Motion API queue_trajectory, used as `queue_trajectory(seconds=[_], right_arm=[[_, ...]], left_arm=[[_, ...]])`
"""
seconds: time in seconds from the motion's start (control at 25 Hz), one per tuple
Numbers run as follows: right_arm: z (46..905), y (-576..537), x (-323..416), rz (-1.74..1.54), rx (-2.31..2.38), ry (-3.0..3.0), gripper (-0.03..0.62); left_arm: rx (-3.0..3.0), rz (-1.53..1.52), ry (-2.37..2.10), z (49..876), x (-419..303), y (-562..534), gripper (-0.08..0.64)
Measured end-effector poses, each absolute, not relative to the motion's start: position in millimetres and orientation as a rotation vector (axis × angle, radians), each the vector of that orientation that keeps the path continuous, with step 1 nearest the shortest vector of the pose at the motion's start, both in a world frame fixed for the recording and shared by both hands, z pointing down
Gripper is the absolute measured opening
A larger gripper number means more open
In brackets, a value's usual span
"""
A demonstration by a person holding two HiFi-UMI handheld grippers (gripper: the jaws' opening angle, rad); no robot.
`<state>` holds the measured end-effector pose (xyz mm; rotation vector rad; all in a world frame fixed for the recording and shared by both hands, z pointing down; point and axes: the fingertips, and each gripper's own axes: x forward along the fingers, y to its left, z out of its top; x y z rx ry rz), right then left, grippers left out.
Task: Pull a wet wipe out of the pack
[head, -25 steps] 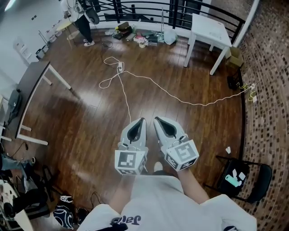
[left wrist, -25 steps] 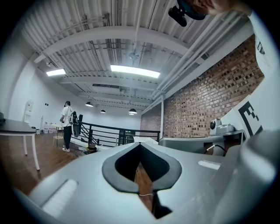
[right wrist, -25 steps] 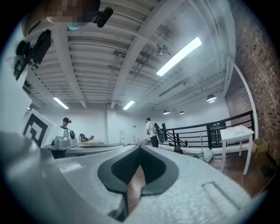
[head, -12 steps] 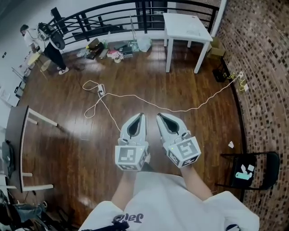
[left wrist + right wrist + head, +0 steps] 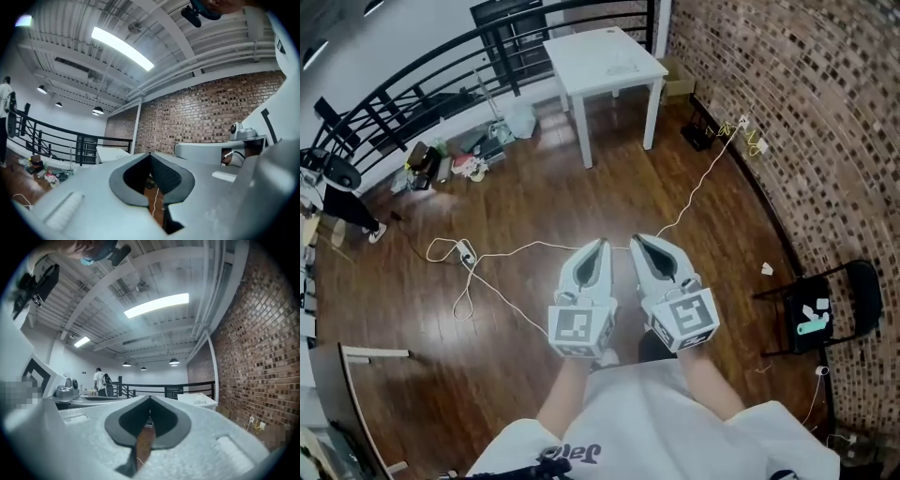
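Left gripper (image 5: 600, 246): I read its jaws closed, nothing between them
Right gripper (image 5: 637, 241): jaws closed and empty too, just beside the left
Under them: wooden floor (image 5: 534, 187), white cable (image 5: 521, 247)
Wipe pack: I can't pick it out; small pale items lie on the black chair (image 5: 853, 281), well apart from both

Left gripper (image 5: 597, 247) and right gripper (image 5: 638, 242) level, jaws together.

White table (image 5: 586, 58), red-brown brick wall (image 5: 787, 112)
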<state>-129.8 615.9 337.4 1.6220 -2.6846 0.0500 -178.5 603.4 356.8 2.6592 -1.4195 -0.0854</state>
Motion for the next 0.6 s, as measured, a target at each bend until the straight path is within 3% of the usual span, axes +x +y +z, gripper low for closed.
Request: queue_trajectory(seconds=[0.32, 0.6], right_arm=[[364, 477, -25, 0.094, 1.764, -2.618, -0.009], [333, 355, 53, 0.036, 1.784, -2.650, -0.009]], left_arm=[[2.722, -0.100, -1.347, 366, -95, 460, 0.015], [2.724, -0.062, -1.385, 352, -37, 343, 0.015]])
